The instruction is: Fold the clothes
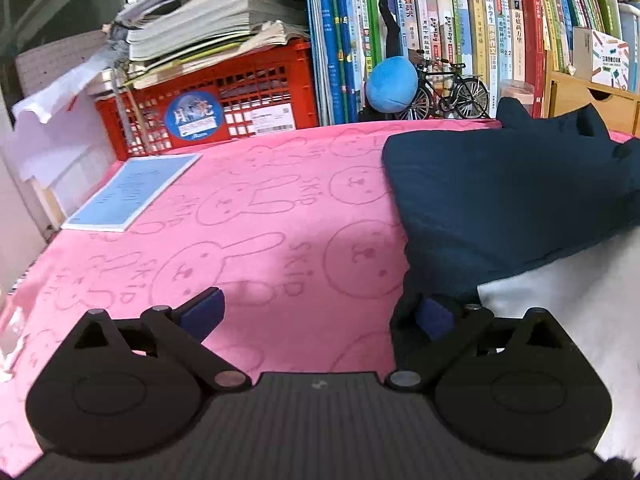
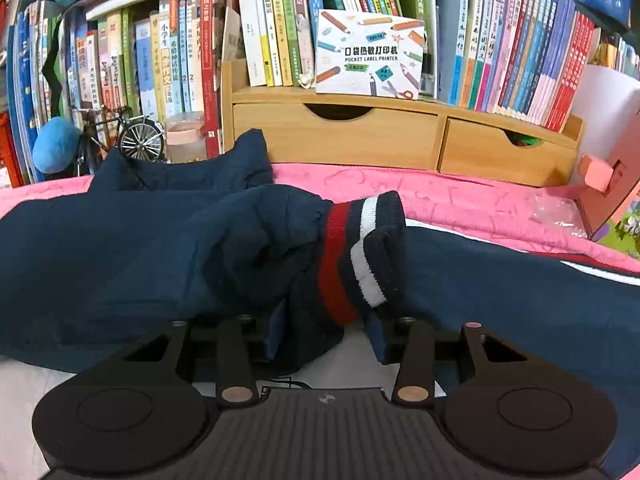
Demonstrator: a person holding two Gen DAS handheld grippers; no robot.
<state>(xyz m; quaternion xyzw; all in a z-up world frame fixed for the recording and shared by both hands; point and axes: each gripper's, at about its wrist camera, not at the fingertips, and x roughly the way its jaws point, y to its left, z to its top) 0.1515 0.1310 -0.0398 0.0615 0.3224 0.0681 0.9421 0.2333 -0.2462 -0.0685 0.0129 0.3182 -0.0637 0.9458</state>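
Note:
A navy sweatshirt (image 1: 500, 200) lies on the pink rabbit-print cloth (image 1: 260, 240), over something white (image 1: 580, 300). My left gripper (image 1: 320, 316) is open wide low over the cloth at the garment's left edge. Its right fingertip (image 1: 434, 318) touches the navy hem and nothing lies between the fingers. In the right wrist view the navy sweatshirt (image 2: 120, 248) spreads left and right. One sleeve is drawn across the body, and its cuff (image 2: 352, 256), striped red and white, stands up. My right gripper (image 2: 326, 336) is shut on that cuff.
At the back stand a red crate (image 1: 208, 108) stacked with papers, rows of books, a blue plush ball (image 1: 392, 84) and a model bicycle (image 1: 448, 88). A blue booklet (image 1: 128, 192) lies far left. A wooden drawer unit (image 2: 340, 136) and a pink box (image 2: 612, 200) border the right.

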